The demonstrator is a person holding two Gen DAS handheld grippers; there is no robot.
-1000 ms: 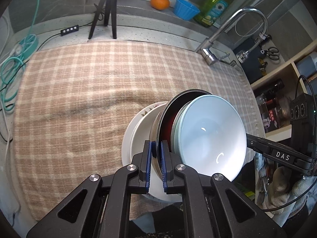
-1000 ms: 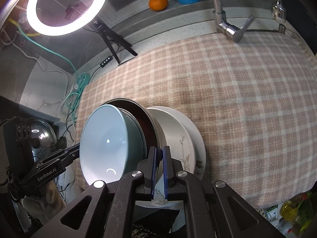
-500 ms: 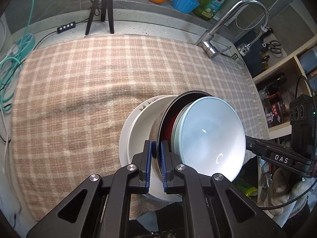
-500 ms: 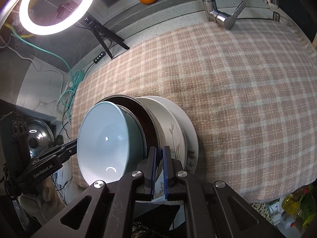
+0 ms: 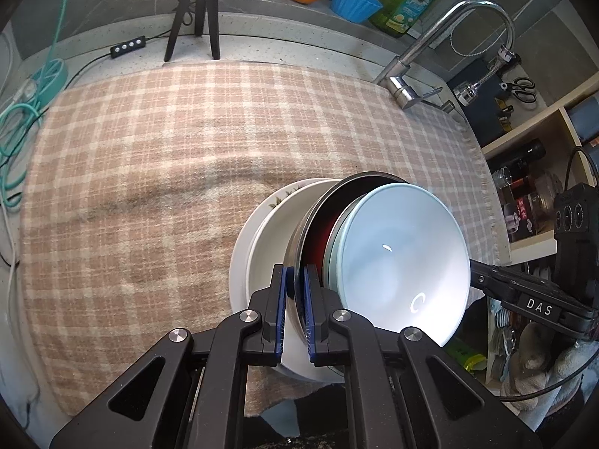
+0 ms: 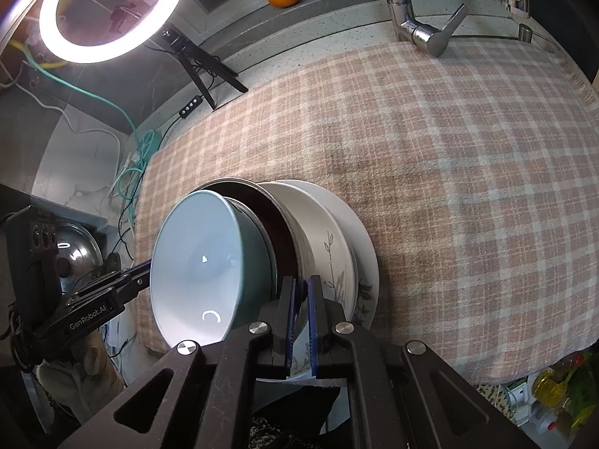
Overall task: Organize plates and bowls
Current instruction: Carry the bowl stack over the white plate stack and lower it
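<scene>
A nested stack is shown carried over the checked cloth (image 5: 149,172) on the counter, near its front edge. From left to right in the left wrist view: the white plate (image 5: 243,262) at the bottom, the leaf-patterned bowl (image 5: 277,224), the dark steel bowl (image 5: 318,224) and the pale blue bowl (image 5: 404,254) innermost. The left tool (image 5: 295,307) is closed on the steel bowl's rim; the right tool (image 6: 301,318) is clamped on the opposite rim, seen in the right wrist view. The step in hand is judged to be the placing of the stack. A level lowering onto the cloth is called for next, then a simultaneous release.
</scene>
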